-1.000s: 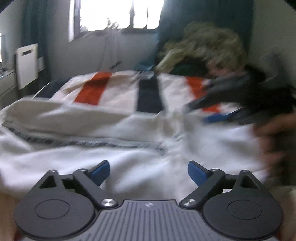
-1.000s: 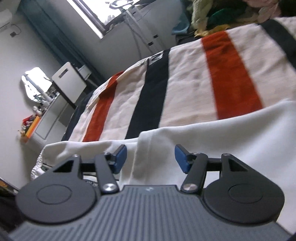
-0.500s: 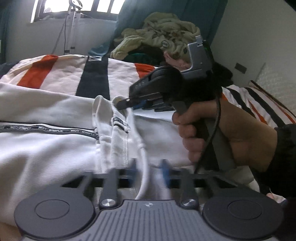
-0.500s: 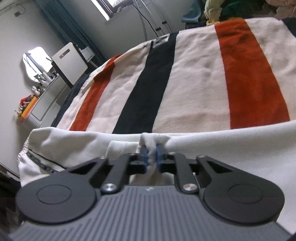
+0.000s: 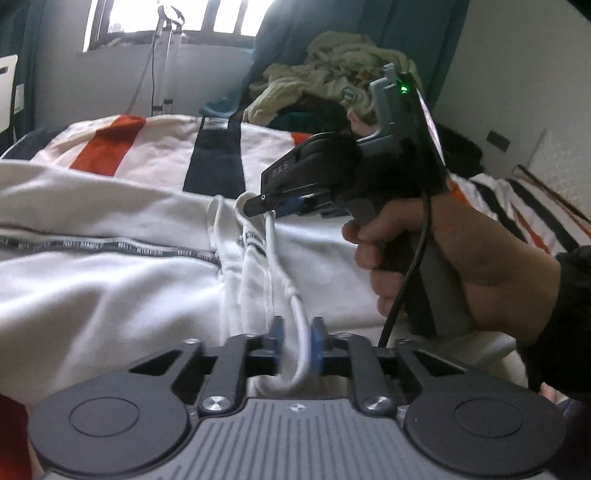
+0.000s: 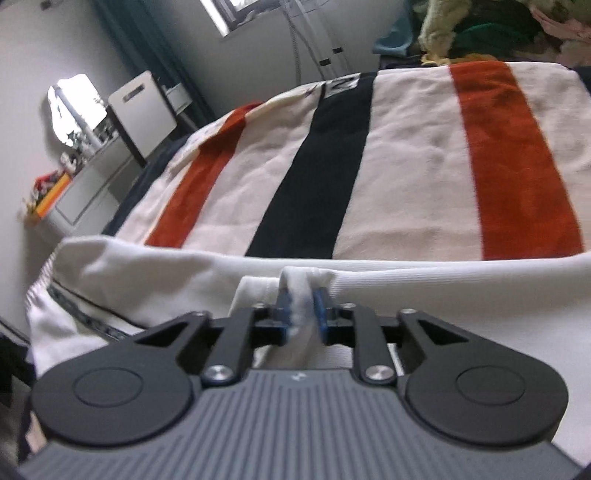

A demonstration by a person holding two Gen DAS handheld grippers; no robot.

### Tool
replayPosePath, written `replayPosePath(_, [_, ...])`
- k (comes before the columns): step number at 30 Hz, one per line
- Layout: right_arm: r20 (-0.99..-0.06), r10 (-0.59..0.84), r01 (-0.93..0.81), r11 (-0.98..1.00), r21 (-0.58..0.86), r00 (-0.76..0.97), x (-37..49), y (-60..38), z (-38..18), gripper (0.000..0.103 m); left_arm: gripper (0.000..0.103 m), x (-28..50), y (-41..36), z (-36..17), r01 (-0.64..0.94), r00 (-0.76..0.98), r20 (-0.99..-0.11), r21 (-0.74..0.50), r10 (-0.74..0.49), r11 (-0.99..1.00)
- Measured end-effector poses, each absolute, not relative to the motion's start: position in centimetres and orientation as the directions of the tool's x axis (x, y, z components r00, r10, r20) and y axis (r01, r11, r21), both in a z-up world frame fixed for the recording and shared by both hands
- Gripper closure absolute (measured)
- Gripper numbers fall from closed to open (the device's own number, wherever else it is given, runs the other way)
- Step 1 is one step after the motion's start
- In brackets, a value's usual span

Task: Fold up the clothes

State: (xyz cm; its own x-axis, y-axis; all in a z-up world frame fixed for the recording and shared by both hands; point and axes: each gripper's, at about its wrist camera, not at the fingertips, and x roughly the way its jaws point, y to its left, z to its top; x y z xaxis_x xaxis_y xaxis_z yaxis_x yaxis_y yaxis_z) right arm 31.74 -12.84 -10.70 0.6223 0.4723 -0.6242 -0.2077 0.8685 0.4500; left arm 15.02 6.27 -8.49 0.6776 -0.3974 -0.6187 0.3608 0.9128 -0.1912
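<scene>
— Grippers first: what are they doing?
— Left gripper (image 5: 296,341) is pinched on a white drawstring (image 5: 301,321) at the near edge of the white garment (image 5: 110,288). Right gripper (image 6: 303,314), gripped by a hand (image 5: 461,266), is clamped on a fold of the same garment at its far edge.
— And where does the garment lie?
— Spread across the striped blanket (image 6: 406,166) on the bed, with a heap of clothes (image 5: 332,81) beyond.

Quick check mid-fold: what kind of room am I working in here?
Most likely a bedroom. The white garment lies on a bed covered by a striped blanket, unsorted clothes are piled at the far end, and a curtained window sits behind.
</scene>
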Motion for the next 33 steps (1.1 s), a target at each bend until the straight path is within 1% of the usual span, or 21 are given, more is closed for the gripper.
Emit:
replayPosePath(1, [-0.62,0.47,-0.194,0.867,0.46,0.628,31.5,-13.2,-10.3,0.056,0.04,14.8,6.3,-8.2,0.36,0.689,-0.609,-0.185,-0.394,0.914])
replayPosePath(2, [-0.61,0.458,-0.18,0.868,0.462,0.647,30.9,-13.7,-9.5,0.034,0.022,14.7,6.4,-7.9,0.357,0.702,-0.597,-0.177,-0.388,0.917])
replayPosePath(3, [-0.598,0.445,-0.165,0.871,0.464,0.666,30.3,-14.3,-8.7,0.024,0.017,14.7,6.5,-7.5,0.351,0.717,-0.585,-0.167,-0.379,0.921])
replayPosePath(7, [-0.553,0.354,-0.147,0.912,0.383,0.754,26.7,-15.9,-5.0,0.022,0.013,14.2,7.3,-6.0,0.326,0.755,-0.542,-0.178,-0.369,0.929])
replayPosePath(9, [-0.529,0.32,-0.147,0.928,0.343,0.786,24.6,-16.8,-3.5,0.022,0.012,13.6,7.4,-5.4,0.317,0.775,-0.523,-0.162,-0.354,0.934])
replayPosePath(11, [-0.507,0.289,-0.137,0.939,0.315,0.812,22.1,-17.8,-2.3,0.022,0.008,12.8,7.3,-4.4,0.317,0.795,-0.499,-0.144,-0.345,0.938])
replayPosePath(13, [-0.487,0.265,-0.135,0.949,0.285,0.832,19.8,-18.6,-1.5,0.022,0.006,11.7,7.3,-3.4,0.319,0.814,-0.469,-0.131,-0.342,0.939])
replayPosePath(16, [-0.458,0.205,-0.102,0.965,0.24,0.865,15.7,-19.7,-1.0,0.022,0.005,9.7,7.3,-2.1,0.319,0.836,-0.433,-0.119,-0.338,0.94])
replayPosePath(18, [-0.457,0.186,-0.079,0.967,0.244,0.87,13.6,-20.4,-1.3,0.022,0.004,8.5,7.4,-1.7,0.314,0.842,-0.421,-0.123,-0.336,0.941])
replayPosePath(25, [-0.479,0.129,-0.001,0.966,0.259,0.868,7.3,-22.0,-2.9,0.022,0.004,6.2,8.1,-1.9,0.297,0.844,-0.428,-0.132,-0.324,0.946])
replayPosePath(30, [-0.468,0.121,-0.011,0.973,0.23,0.875,7.3,-21.4,-2.8,0.022,0.004,6.0,8.4,-1.9,0.286,0.849,-0.425,-0.132,-0.315,0.949])
replayPosePath(33, [-0.47,0.122,-0.021,0.977,0.214,0.874,7.5,-21.1,-2.8,0.022,0.004,6.5,9.1,-2.1,0.24,0.855,-0.436,-0.145,-0.279,0.96])
